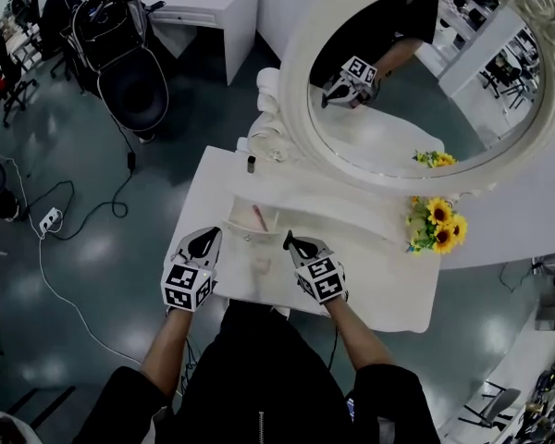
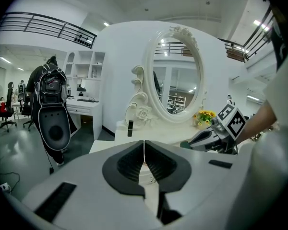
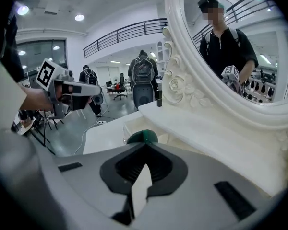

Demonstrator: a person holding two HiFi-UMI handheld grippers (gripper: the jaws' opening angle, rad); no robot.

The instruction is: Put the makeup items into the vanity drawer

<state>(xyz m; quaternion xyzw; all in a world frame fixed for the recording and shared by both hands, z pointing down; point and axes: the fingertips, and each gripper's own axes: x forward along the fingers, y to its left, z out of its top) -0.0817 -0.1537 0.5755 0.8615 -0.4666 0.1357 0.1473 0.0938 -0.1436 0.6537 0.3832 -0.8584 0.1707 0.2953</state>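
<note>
Both grippers are being held low over the white worktop's front, pointed toward the oval mirror. The left gripper is being held pressed together on nothing. The right gripper is pinching a dark green round item beside the open drawer, where a pink item is lying. A dark tube is standing by the mirror base.

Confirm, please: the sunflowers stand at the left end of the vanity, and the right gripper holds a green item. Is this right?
Not quite. The head view shows the sunflowers at the right end of the vanity. The right gripper does hold a green item.
</note>
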